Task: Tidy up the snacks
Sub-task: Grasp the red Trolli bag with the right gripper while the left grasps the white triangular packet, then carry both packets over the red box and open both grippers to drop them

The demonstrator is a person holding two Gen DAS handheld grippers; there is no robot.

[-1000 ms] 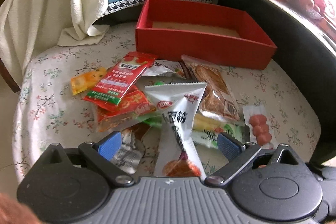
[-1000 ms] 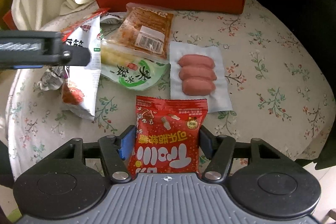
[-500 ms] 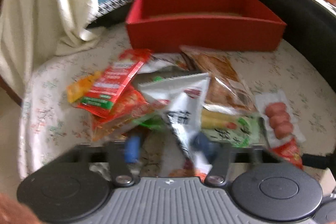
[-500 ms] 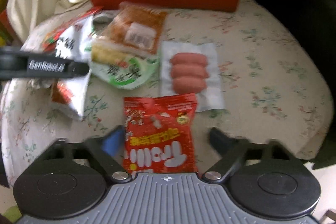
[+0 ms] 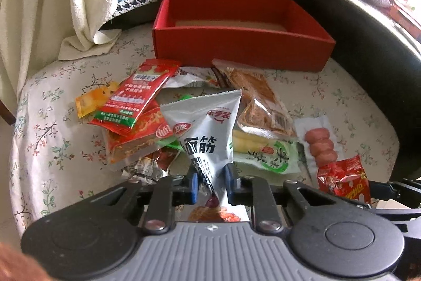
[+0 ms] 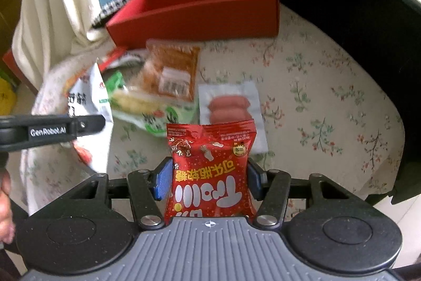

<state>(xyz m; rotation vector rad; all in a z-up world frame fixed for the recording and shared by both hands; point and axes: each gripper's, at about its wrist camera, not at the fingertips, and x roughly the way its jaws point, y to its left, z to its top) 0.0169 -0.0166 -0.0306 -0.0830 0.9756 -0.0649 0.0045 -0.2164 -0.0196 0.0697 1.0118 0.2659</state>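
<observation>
My left gripper (image 5: 210,185) is shut on a white snack bag with black lettering (image 5: 208,128), pinching its lower end and lifting it from the snack pile. My right gripper (image 6: 209,182) is shut on a red candy bag (image 6: 210,170) and holds it above the table; that bag also shows in the left wrist view (image 5: 343,179). An open red box (image 5: 236,36) stands at the back of the floral table, seen too in the right wrist view (image 6: 200,9). It looks empty.
Loose snacks lie on the floral tablecloth (image 5: 47,138): a red sachet (image 5: 136,96), an orange packet (image 5: 92,102), a clear pack of brown strips (image 5: 263,99), a green-white pack (image 5: 265,154), a sausage pack (image 5: 319,145). A cream towel (image 5: 52,4) hangs left. A dark curved table edge (image 5: 368,44) rises right.
My left gripper closed on the white bag and raised it. My right gripper opened briefly, then closed on the red candy bag and lifted it off the table.
</observation>
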